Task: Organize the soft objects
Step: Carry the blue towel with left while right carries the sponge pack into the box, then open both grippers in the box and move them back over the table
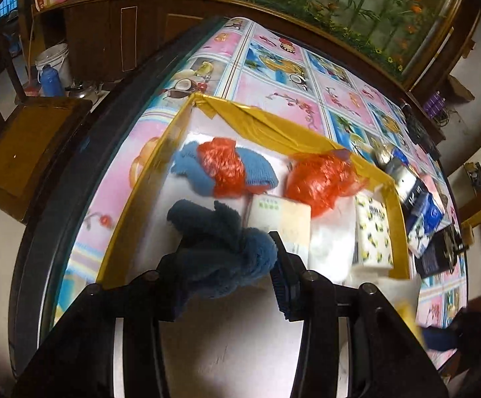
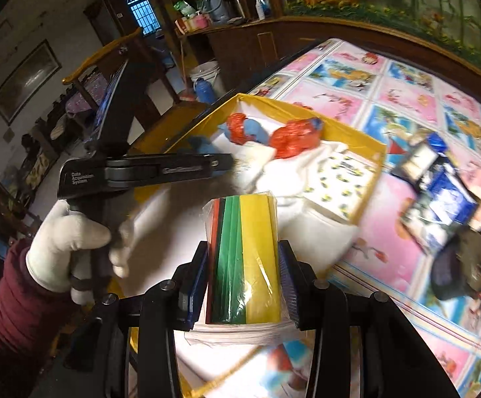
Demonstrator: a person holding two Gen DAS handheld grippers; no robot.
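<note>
A box with a yellow-taped rim (image 1: pixel 273 126) and white inside stands on the patterned table. My left gripper (image 1: pixel 227 247) hangs over its near left part, shut on a dark blue fluffy cloth (image 1: pixel 217 242). In the box lie a light blue cloth wrapped in orange net (image 1: pixel 224 169), an orange bag (image 1: pixel 320 179), a pale tissue pack (image 1: pixel 283 219) and a lemon-print pack (image 1: pixel 373 229). My right gripper (image 2: pixel 244 248) is shut on a plastic-wrapped pack of yellow, green and red sheets (image 2: pixel 253 248), above the box's near side (image 2: pixel 370 142). The left gripper (image 2: pixel 229 162), held by a white-gloved hand (image 2: pixel 68 242), shows in the right wrist view.
Blue and white packs (image 1: pixel 423 212) and dark items (image 2: pixel 466 265) lie on the tablecloth (image 2: pixel 406 99) right of the box. A wooden chair (image 1: pixel 25 152) stands left of the table, with a white bucket (image 1: pixel 54 59) and a blue flask (image 1: pixel 50 81) on the floor beyond.
</note>
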